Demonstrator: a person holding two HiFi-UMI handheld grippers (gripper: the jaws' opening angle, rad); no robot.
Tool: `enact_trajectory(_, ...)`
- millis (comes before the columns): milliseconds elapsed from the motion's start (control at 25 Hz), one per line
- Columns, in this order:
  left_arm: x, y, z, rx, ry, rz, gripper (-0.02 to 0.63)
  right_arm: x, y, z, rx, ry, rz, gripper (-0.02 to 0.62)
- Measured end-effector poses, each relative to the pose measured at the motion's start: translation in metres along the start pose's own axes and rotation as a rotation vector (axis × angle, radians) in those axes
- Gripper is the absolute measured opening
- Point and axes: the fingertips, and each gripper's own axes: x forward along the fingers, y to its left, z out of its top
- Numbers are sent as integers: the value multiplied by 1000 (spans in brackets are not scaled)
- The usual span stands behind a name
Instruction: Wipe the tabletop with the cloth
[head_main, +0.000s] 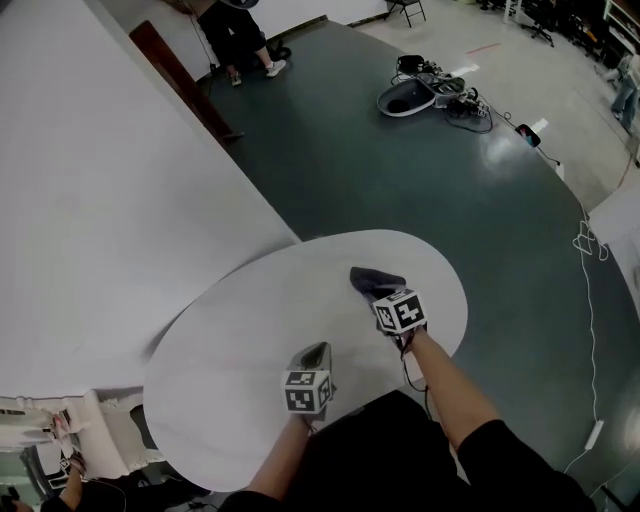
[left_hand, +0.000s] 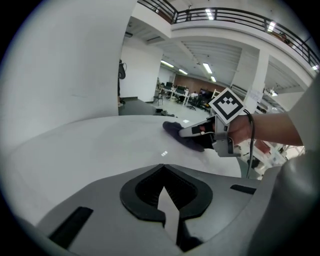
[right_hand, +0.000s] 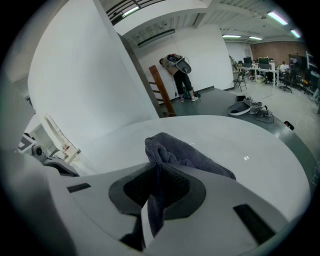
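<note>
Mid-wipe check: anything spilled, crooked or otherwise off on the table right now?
Nothing stands out. The white tabletop shows no spill or mark. The dark cloth lies bunched on it, pinched in the right gripper. The left gripper is shut on nothing, over the table's near side.

Open tabletop (head_main: 250, 330) beside cloth (head_main: 370, 279)

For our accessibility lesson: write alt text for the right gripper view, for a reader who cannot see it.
The right gripper is shut on a dark grey cloth that lies bunched on a round white tabletop. Far behind, a person stands beside a white wall.
</note>
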Motion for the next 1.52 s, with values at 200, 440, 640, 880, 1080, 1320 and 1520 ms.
enact_trajectory(200,-7,9,-4,-98,-6,19,8,0,-28,18,63,-7,-15,35)
enact_trajectory(440,11,22,12,-143,31,24,8,19,-46,51,220,-8,59,34)
enact_trajectory(640,6,33,29,-238,-23,19,8,27,-50,64,251,-8,71,34)
enact_trajectory(880,-4,60,34,-304,-62,65,8,49,-44,87,161,8,45,34)
enact_trajectory(1080,-13,69,22,-361,-70,78,8,71,-31,101,121,24,44,34)
enact_trajectory(1320,-27,79,18,-406,-105,79,8,96,-1,114,1,42,35,34)
enact_trajectory(1520,-34,84,11,-425,-123,90,8,114,29,116,-64,58,44,34)
